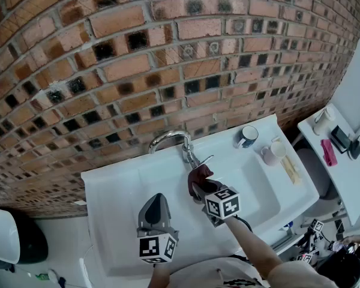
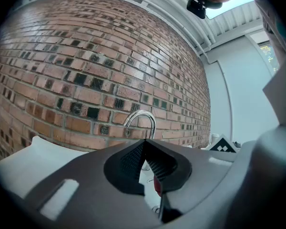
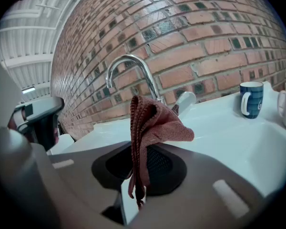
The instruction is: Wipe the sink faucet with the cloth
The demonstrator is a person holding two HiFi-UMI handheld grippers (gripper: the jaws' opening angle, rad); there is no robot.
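Observation:
A chrome gooseneck faucet (image 1: 170, 138) stands at the back of the white sink (image 1: 114, 191), its lever handle (image 1: 199, 160) pointing toward me. My right gripper (image 1: 202, 188) is shut on a dark red cloth (image 1: 198, 174) just in front of the handle. In the right gripper view the cloth (image 3: 153, 123) sticks up from the shut gripper (image 3: 140, 149), with the faucet (image 3: 128, 66) and lever (image 3: 185, 100) close behind it. My left gripper (image 1: 157, 198) hovers over the basin to the left, shut and empty. In its own view the left gripper (image 2: 144, 144) faces the faucet (image 2: 140, 120).
A blue mug (image 1: 247, 136) and a pale cup (image 1: 270, 153) stand on the sink's right rim, beside a flat tan strip (image 1: 290, 170). A white side shelf (image 1: 342, 173) with small items lies farther right. A brick wall (image 1: 138, 59) rises right behind the faucet.

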